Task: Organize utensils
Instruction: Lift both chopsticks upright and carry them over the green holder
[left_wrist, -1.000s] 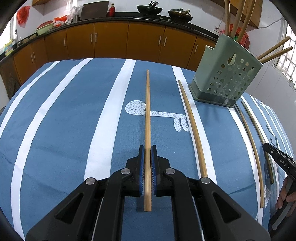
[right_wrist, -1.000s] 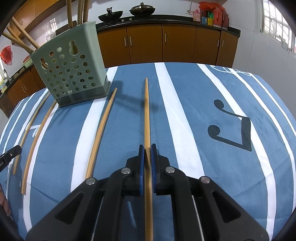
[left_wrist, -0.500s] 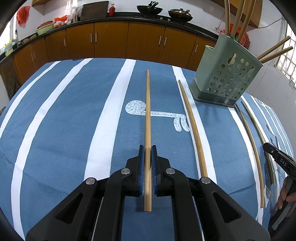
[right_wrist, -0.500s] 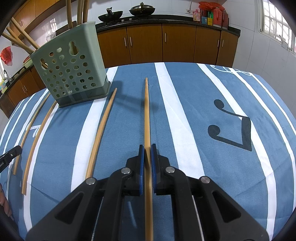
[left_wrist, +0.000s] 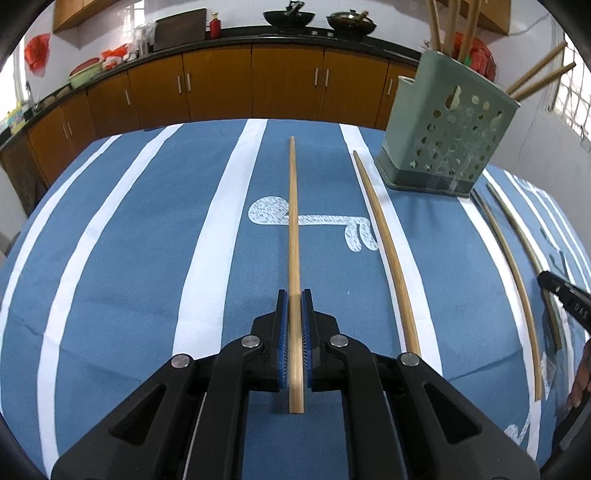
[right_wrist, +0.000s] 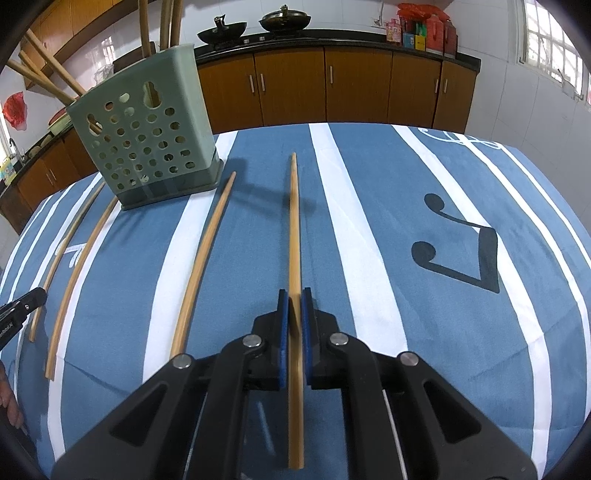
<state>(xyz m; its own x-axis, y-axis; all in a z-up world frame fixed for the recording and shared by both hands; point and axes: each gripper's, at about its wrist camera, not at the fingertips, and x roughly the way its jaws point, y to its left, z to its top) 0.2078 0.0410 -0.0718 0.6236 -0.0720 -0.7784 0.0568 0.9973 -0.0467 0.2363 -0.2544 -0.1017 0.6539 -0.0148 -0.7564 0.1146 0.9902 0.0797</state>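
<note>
My left gripper is shut on a long wooden chopstick that points away from me over the blue striped tablecloth. My right gripper is shut on another wooden chopstick, its far tip lifted slightly off the cloth. A green perforated utensil holder stands at the far right in the left wrist view and at the far left in the right wrist view; several chopsticks stick out of its top. Loose chopsticks lie on the cloth beside it.
Two more loose chopsticks lie left of the holder in the right wrist view. The table has a blue cloth with white stripes. Brown kitchen cabinets and a counter with woks stand behind the table.
</note>
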